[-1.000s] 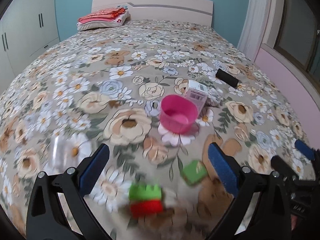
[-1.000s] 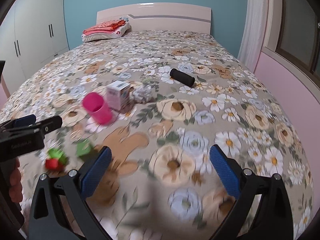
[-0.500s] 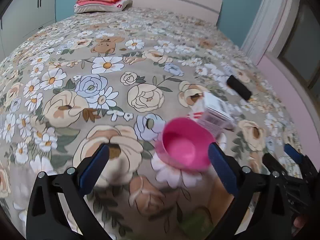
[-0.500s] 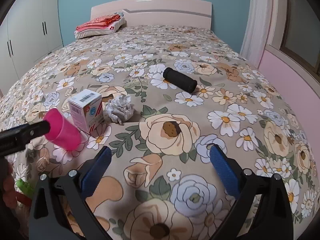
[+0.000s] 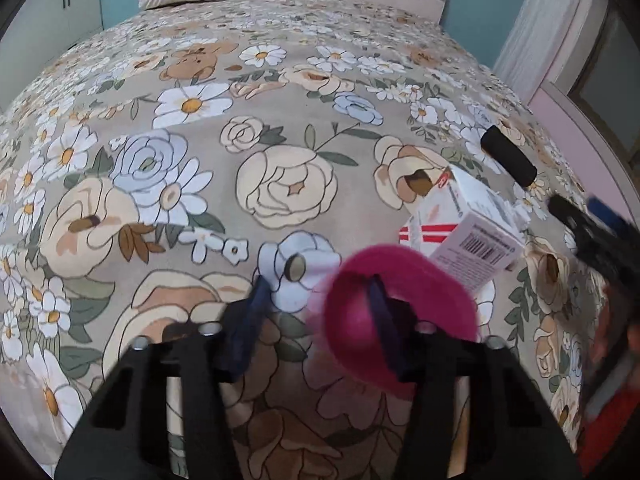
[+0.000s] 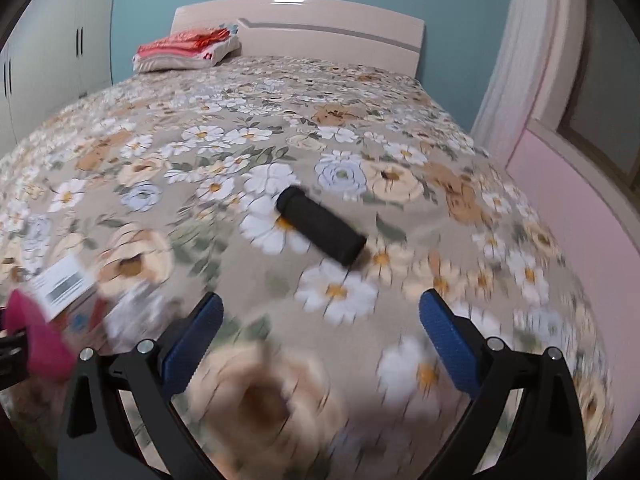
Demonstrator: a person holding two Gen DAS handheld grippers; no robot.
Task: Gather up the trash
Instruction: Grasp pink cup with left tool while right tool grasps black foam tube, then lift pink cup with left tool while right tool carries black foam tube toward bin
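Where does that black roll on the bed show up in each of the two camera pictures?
Left wrist view: the black roll lies at upper right, beyond the white carton.
Right wrist view: it lies at centre, ahead of the open right gripper.
Shared landmark: the pink cup, at that view's lower left edge.

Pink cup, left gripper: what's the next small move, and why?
Probably finish closing the left gripper on the pink cup. One of its fingers sits inside the cup and the other outside the wall, with a gap showing between them. The frame is blurred, so confirm the grip before lifting. The right gripper is open and holds nothing.
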